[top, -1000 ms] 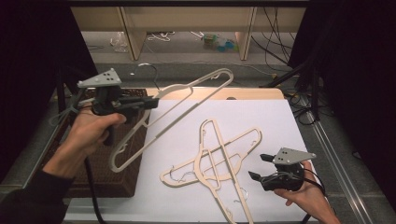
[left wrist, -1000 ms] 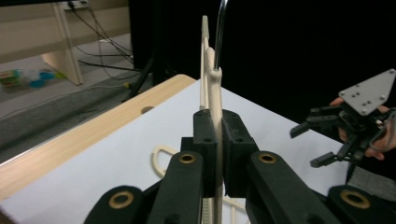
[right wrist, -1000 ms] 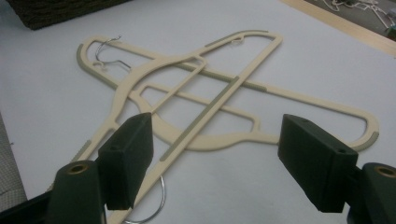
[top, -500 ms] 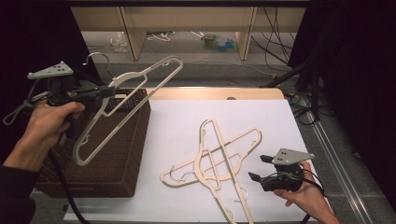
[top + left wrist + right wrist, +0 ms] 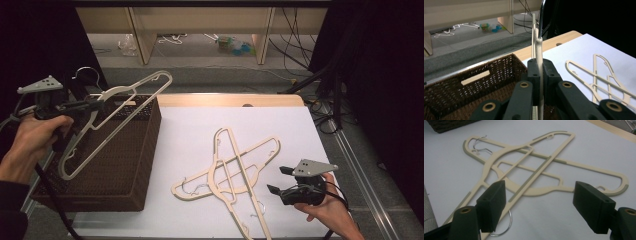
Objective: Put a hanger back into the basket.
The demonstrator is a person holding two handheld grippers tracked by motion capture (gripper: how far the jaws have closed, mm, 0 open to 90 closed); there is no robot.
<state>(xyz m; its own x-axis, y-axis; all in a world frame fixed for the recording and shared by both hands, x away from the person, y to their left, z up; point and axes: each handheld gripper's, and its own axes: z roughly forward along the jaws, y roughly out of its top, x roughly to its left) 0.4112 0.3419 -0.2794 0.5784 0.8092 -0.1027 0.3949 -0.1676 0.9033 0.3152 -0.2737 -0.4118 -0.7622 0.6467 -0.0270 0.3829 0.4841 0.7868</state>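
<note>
Left gripper [image 5: 95, 105] at nine o'clock pinching cream hanger [image 5: 117, 117] over wicker basket [image 5: 125, 165], right gripper [image 5: 280, 180] at five o'clock, jaws spread, beside two crossed hangers [image 5: 230, 167]

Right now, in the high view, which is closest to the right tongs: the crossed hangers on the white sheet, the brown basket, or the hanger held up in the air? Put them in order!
1. Two crossed cream plastic hangers, just left of the right tongs.
2. Brown woven basket, at the table's left.
3. Cream plastic hanger held aloft, far left above the basket.
</note>
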